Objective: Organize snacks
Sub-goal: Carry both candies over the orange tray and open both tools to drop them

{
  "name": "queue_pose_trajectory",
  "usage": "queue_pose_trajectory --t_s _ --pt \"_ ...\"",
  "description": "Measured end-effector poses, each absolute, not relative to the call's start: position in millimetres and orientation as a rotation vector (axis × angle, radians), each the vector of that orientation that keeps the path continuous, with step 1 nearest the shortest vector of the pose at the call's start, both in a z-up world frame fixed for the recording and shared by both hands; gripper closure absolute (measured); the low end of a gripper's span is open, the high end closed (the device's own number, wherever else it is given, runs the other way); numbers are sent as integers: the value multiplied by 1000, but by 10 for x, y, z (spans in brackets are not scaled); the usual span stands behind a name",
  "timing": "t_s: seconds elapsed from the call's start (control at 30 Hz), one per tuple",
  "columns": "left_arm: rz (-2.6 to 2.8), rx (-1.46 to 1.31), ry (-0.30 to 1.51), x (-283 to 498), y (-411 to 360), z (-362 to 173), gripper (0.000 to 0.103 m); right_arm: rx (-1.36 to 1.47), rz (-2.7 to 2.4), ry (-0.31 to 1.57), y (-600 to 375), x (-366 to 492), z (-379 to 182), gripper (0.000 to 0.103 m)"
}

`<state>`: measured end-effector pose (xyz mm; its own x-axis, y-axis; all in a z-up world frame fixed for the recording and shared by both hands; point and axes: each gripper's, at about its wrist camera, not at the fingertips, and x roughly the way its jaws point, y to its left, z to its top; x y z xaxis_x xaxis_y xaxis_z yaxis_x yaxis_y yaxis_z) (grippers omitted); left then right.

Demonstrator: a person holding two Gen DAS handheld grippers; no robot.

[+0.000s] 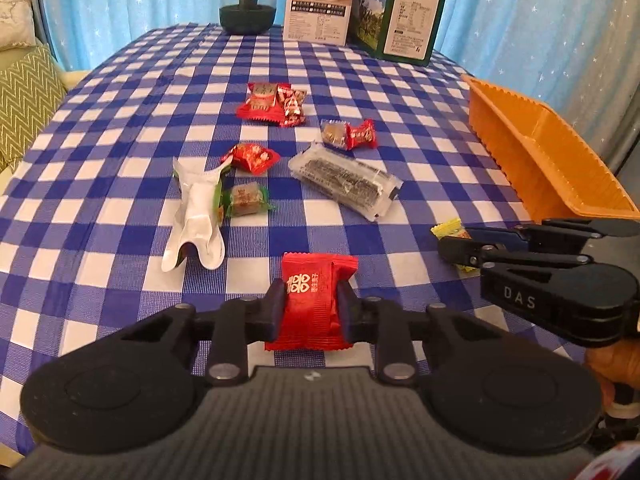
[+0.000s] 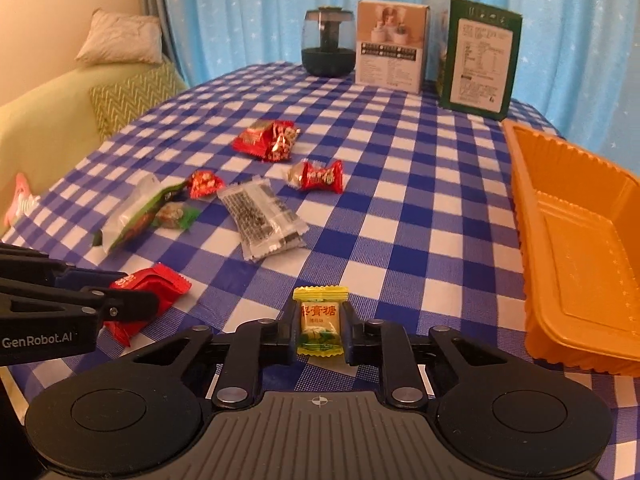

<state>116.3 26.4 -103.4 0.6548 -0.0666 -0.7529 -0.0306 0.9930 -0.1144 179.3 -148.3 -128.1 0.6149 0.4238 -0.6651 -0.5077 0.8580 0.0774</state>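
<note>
Left tool (image 1: 311, 306) clamped on flat red foil snack packet (image 1: 311, 300), right tool (image 2: 319, 326) clamped on small yellow wrapped candy (image 2: 320, 320); both low over blue-checked surface (image 2: 400, 208). Empty ribbed orange plastic tray (image 2: 580, 248) off right. Risks: slick wrappers slipping out mid-carry, tools colliding at tray, packets dropping short of rim.

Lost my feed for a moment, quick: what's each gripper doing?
Left gripper: closed on the red snack packet.
Right gripper: closed on the yellow candy.
</note>
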Motion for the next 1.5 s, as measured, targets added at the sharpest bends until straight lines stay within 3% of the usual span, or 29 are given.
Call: queue_pose_trajectory --t_s 0.3,0.67,1.07,1.5 --pt "-50 -104 798 1158 92 -740 79 -64 472 628 -1700 1646 -885 82" --pt "-183 -140 735 1466 -582 -436 79 55 190 577 -2663 1799 -495 82" --pt "-287 -130 709 1922 -1297 -298 79 265 -12 536 -3480 1936 -527 82" --pt "-355 -144 733 2229 -1711 -472 78 310 -36 555 -3622 1997 -617 82"
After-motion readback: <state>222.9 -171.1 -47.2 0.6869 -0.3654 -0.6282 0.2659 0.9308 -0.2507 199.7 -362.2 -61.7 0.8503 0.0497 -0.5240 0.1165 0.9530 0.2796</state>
